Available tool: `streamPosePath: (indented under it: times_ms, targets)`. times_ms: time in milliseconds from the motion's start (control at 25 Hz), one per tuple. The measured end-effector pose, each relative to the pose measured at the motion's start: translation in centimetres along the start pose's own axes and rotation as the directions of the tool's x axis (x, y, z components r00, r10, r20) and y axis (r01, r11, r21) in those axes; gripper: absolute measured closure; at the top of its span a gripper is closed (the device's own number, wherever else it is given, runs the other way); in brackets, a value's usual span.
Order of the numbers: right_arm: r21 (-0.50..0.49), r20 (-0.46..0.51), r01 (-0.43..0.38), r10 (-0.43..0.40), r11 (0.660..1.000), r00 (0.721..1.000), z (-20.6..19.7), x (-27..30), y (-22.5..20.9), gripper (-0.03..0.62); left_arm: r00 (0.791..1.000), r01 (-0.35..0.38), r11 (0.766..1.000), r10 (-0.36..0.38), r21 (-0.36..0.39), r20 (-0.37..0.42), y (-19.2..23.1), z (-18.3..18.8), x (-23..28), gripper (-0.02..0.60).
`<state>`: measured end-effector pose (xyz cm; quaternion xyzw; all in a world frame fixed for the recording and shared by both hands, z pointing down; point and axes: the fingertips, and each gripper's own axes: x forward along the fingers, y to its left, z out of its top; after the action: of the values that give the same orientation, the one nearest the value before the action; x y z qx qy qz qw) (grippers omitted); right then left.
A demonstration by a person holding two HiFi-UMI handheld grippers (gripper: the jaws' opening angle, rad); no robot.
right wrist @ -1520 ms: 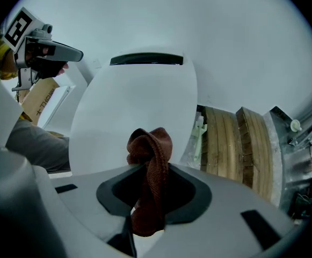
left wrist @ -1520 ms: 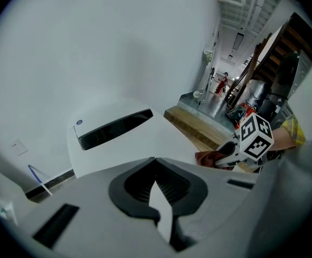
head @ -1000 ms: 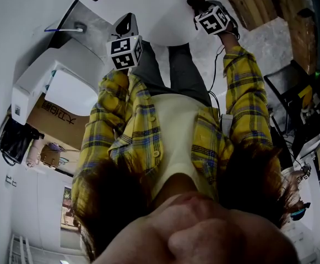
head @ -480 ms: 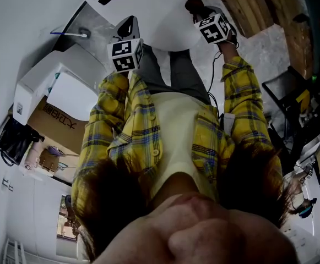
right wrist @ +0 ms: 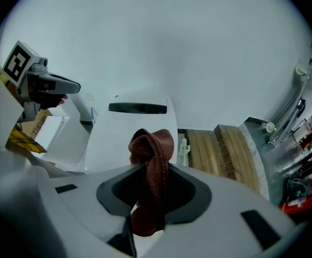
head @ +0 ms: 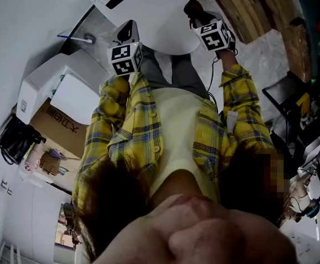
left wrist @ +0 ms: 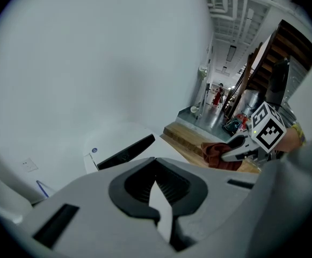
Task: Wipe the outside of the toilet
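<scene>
The white toilet (head: 165, 15) lies at the top of the head view, its lid (right wrist: 129, 138) with a dark slot at the back below both grippers. My right gripper (right wrist: 150, 168) is shut on a red-brown cloth (right wrist: 153, 160), which bunches above the jaws and hangs between them over the lid. In the left gripper view that cloth (left wrist: 217, 155) shows at the right gripper's tips, over the toilet's right side. My left gripper (left wrist: 156, 163) is shut with nothing in it, held above the toilet's (left wrist: 123, 149) left side, apart from it.
A wooden platform (right wrist: 225, 144) runs along the toilet's right, with a small white bottle (right wrist: 184, 149) between them. A white cabinet (head: 55, 87) and a cardboard box (head: 60, 122) stand at the left. The wall rises right behind the toilet. A black chair (head: 292, 98) is at the right.
Both grippers have drifted slightly up and to the right in the head view, and the toilet along with them. The cloth stays held in the right gripper.
</scene>
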<state>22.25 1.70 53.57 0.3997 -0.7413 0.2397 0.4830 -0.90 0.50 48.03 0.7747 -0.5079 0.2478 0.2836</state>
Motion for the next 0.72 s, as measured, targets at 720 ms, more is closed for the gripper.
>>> streamPosePath:
  times_ms: [720]
  targets:
    - [0.074,0.173,-0.01,-0.003,0.997,0.985,4.9,-5.8,3.2,0.476,0.988,-0.079,0.996,0.083,-0.035,0.128,3.6,4.5,-3.9,0.574]
